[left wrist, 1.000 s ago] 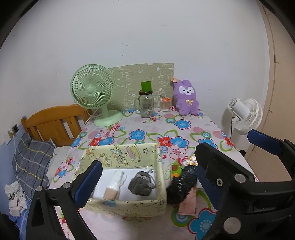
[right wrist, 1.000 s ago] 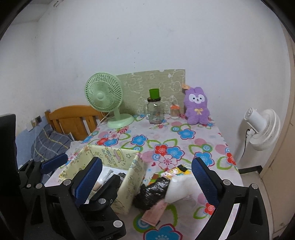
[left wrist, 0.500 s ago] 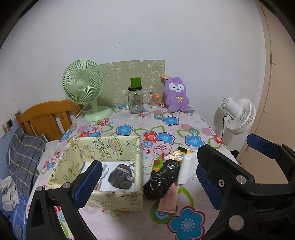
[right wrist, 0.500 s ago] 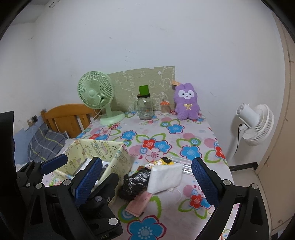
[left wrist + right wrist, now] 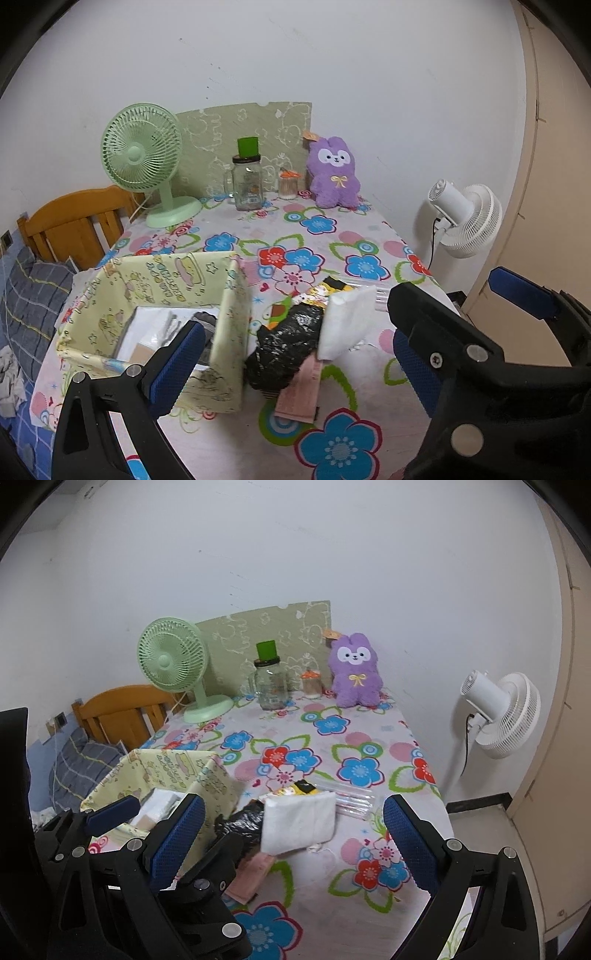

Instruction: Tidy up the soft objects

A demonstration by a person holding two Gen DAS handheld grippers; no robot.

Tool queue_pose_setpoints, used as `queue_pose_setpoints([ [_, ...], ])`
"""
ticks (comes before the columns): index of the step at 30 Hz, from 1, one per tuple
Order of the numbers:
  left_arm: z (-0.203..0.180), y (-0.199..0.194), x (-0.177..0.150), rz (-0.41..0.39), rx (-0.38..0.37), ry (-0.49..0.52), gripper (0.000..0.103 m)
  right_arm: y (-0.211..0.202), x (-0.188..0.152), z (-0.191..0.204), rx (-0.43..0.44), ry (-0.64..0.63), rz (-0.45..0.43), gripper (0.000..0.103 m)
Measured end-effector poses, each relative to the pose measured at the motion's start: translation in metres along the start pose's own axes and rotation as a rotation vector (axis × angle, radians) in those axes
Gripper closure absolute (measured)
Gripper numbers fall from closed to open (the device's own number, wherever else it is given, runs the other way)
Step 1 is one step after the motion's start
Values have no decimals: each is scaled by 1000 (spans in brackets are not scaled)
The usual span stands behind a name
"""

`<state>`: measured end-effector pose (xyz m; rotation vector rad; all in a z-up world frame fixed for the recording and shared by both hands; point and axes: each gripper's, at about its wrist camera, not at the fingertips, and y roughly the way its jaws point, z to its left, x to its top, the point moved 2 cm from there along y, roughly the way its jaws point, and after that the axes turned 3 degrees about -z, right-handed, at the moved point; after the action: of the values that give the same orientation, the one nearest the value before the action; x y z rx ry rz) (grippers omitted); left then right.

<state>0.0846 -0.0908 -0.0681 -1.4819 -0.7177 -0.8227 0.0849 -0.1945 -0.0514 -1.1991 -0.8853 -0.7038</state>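
The table [image 5: 332,897], under its flowered cloth, filled the ground ahead of both claws. The yellow fabric box [image 5: 229,332] stood ahead and to the left of the left gripper [image 5: 291,358], whose jaws were spread wide and held nothing; some items already lay inside the box, partly hidden by the left finger. The right gripper [image 5: 291,838] was likewise wide open and empty, with the left gripper's frame showing low on its left side.

Straight ahead of both claws, between their fingers, lay the loose pile. The black crumpled bag [image 5: 288,350] sat just beside the box wall. The white folded cloth [image 5: 299,825] rested against the bag and overlapped it. A pink packet [image 5: 299,395] stuck out from under the bag, nearer the claws. A clear plastic sleeve [image 5: 351,801] and a small yellow-and-black wrapper [image 5: 304,788] lay just beyond the cloth.

The risk, in my judgement, lay in the overlap: a pinch on the cloth could catch the bag too, or drag the pile and scatter it. The box looked limp, so a nudge from the left claw might fold its wall inward. The slick bag might also slip from a shallow grip.
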Motion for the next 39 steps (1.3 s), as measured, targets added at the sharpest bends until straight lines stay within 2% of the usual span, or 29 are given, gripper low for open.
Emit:
queue_pose_setpoints([
  [7,-10,14,-4,23,-5,10,4,9,-8,-14,-15,11,26,5],
  [19,-20,44,-12,84,-19,25,17,34,-19,-30,-34,34,83,6],
  [30,-22,73,-19,161,6,68,37,61,-29,-39,-47,45,141,6],
  [39,-17,87,-25,206,20,81,46,77,-32,-43,-41,72,167,6],
])
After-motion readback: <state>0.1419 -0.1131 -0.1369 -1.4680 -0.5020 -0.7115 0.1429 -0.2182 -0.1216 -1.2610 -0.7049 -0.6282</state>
